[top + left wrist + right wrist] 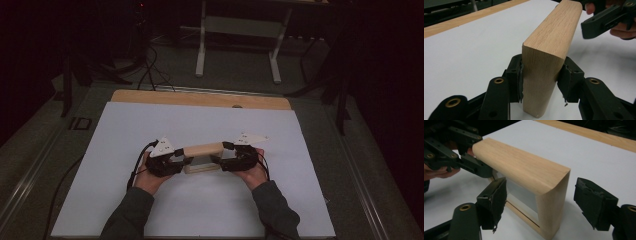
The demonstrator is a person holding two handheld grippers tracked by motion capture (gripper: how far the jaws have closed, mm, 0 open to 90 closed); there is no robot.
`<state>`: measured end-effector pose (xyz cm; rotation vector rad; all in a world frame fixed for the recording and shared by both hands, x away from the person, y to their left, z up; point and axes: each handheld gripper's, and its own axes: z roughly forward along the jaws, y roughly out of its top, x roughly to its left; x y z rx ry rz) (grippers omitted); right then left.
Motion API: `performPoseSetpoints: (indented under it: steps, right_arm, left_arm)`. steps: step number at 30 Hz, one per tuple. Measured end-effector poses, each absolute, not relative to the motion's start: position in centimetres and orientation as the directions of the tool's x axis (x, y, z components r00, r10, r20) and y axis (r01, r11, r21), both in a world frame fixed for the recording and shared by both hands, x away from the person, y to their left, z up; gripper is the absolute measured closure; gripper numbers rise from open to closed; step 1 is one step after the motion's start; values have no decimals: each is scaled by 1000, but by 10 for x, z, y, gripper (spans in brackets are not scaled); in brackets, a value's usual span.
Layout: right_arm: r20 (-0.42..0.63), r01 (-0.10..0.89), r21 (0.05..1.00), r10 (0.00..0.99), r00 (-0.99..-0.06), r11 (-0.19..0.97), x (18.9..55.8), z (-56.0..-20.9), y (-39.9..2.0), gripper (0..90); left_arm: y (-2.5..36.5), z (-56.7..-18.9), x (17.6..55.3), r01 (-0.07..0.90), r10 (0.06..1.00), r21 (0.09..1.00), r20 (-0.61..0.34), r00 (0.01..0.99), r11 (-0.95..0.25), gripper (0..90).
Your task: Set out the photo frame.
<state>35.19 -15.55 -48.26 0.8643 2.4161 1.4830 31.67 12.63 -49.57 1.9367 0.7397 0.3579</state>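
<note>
One wooden frame (202, 157) stood upright near the middle of a white sheet (150, 125) on the bench (200, 98), held between two grippers. The frame was a hollow rectangle with rounded top corners, and the white sheet showed through its opening; nothing sat inside it. The left gripper (175, 161), at the frame's 9 o'clock in the high view, had its jaws closed on the frame's end post, a pad (517, 75) pressed against each face of the wood. The right gripper (225, 159), at the frame's 3 o'clock, straddled the opposite post with its jaws spread wide, both pads (496, 200) standing clear of the wood on either side. A person's two hands, one (150, 175) on each gripper, reached in from 6 o'clock, sleeves dark. Each gripper carried one grey three-cornered plate (164, 146) on top. Beyond the bench, at 12 o'clock, one white table base (237, 45) stood on the floor among cables (150, 70).
</note>
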Motion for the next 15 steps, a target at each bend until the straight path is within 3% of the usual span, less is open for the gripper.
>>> performPoseSetpoints:
  steps: [15]
  right_arm:
    - [118, 369, 870, 587, -801, 327, 346, -485, -154, 377]
  left_arm:
    - [129, -497, 323, 354, 620, 886, -102, 778, -299, 586]
